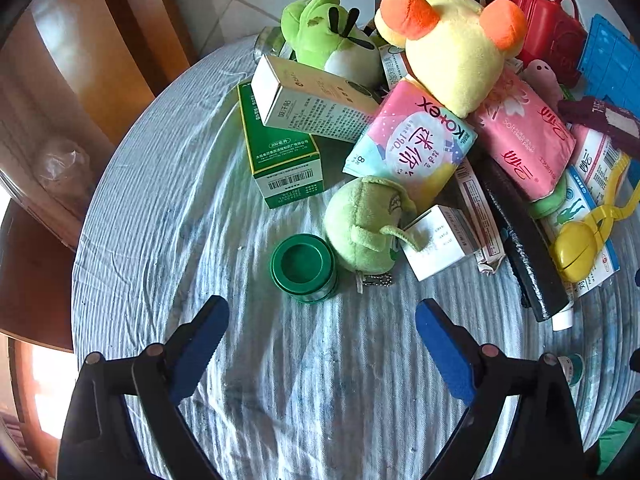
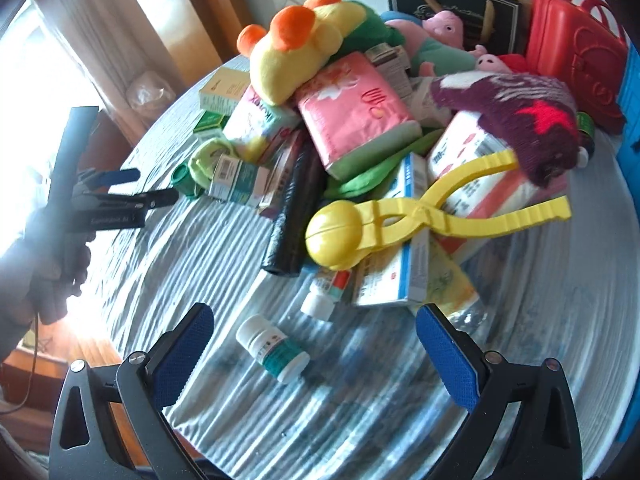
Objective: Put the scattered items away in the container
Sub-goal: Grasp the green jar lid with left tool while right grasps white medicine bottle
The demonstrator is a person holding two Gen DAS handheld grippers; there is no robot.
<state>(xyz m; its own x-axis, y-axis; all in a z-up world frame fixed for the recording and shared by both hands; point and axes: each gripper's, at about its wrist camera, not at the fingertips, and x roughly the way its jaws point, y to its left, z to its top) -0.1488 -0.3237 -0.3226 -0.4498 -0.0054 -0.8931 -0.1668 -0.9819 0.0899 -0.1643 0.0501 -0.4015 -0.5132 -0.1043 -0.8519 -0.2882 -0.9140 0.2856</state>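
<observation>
A heap of items lies on a round table with a striped cloth point(image 1: 168, 208). In the left wrist view my left gripper point(image 1: 322, 322) stands open just short of a small green tin point(image 1: 304, 268), nothing between its fingers. Beside the tin sits a green plush keychain point(image 1: 366, 226); behind them lie a green box point(image 1: 280, 152), a pink Kotex pack point(image 1: 416, 144) and a yellow plush point(image 1: 452, 40). In the right wrist view my right gripper point(image 2: 314, 324) is open above a white-and-green pill bottle point(image 2: 274, 348). A yellow clamp scoop point(image 2: 400, 216) rests on the pile. The left gripper point(image 2: 136, 188) shows there too.
A red plastic case point(image 2: 576, 56) and a blue crate point(image 1: 612, 60) stand at the far right of the table. A black roll point(image 2: 292, 216), a small dropper bottle point(image 2: 324, 300), medicine boxes and a purple sock point(image 2: 520, 116) lie in the heap. A wooden chair point(image 1: 100, 60) stands left.
</observation>
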